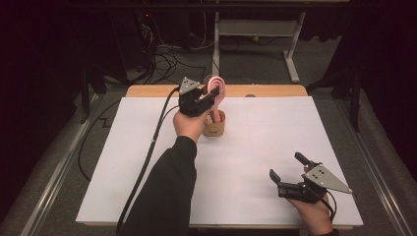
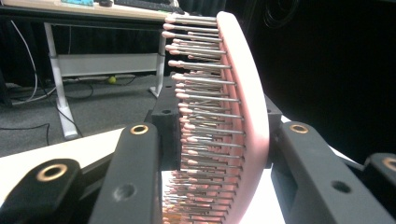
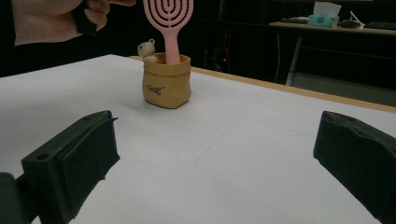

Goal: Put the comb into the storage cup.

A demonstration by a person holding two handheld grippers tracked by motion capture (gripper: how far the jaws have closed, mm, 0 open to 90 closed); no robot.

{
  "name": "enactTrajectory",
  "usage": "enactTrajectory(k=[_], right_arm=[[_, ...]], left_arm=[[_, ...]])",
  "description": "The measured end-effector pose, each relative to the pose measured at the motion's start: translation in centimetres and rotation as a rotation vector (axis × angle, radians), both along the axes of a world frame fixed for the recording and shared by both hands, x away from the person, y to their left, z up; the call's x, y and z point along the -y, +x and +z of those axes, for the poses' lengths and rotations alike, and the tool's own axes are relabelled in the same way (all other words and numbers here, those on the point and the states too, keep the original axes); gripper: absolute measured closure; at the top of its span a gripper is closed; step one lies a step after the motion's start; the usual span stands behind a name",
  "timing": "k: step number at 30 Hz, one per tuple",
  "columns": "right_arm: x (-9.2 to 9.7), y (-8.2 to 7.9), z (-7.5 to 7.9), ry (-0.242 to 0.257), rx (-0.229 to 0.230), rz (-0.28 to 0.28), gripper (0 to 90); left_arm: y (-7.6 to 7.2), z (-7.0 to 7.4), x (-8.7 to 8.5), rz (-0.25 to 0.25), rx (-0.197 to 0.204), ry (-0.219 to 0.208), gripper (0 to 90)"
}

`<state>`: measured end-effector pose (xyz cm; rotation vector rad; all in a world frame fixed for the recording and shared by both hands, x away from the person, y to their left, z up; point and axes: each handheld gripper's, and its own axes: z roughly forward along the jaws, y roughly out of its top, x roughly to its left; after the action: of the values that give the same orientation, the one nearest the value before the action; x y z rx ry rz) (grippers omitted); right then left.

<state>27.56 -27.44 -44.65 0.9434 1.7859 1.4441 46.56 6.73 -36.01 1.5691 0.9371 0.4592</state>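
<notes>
A pink hairbrush stands upright with its handle down inside a small tan pot at the back middle of the white table. My left gripper is shut on the brush's head. In the left gripper view the bristled head sits between the jaws, pressed from both sides. The right gripper view shows the brush and the pot farther off, with a small pale figure at the pot's rim. My right gripper rests open near the front right, nothing between its fingers.
A white sheet covers the table, with a wooden edge at the back. Beyond it stand a white desk frame and cables on the floor. A cable trails from the left gripper over the table.
</notes>
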Motion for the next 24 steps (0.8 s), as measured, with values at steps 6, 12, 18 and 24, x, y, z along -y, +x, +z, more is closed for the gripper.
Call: enactTrajectory(k=[6, 12, 18, 24], right_arm=[[-0.05, -0.03, -0.03, -0.004, 0.001, 0.002, 0.3], [0.08, -0.09, 0.04, -0.001, 0.006, 0.000, 0.3], [0.06, -0.05, -0.03, -0.002, 0.003, 0.001, 0.3], [0.02, -0.02, -0.07, -0.008, 0.000, -0.004, 0.3]], left_arm=[[-0.11, -0.06, 0.22, -0.003, -0.002, 0.004, 63.2], [-0.08, -0.14, 0.33, 0.003, -0.009, 0.007, 63.0], [-0.05, -0.13, 0.31, 0.003, -0.011, 0.012, 62.7], [-0.10, -0.04, 0.28, 0.004, -0.015, 0.020, 62.6]])
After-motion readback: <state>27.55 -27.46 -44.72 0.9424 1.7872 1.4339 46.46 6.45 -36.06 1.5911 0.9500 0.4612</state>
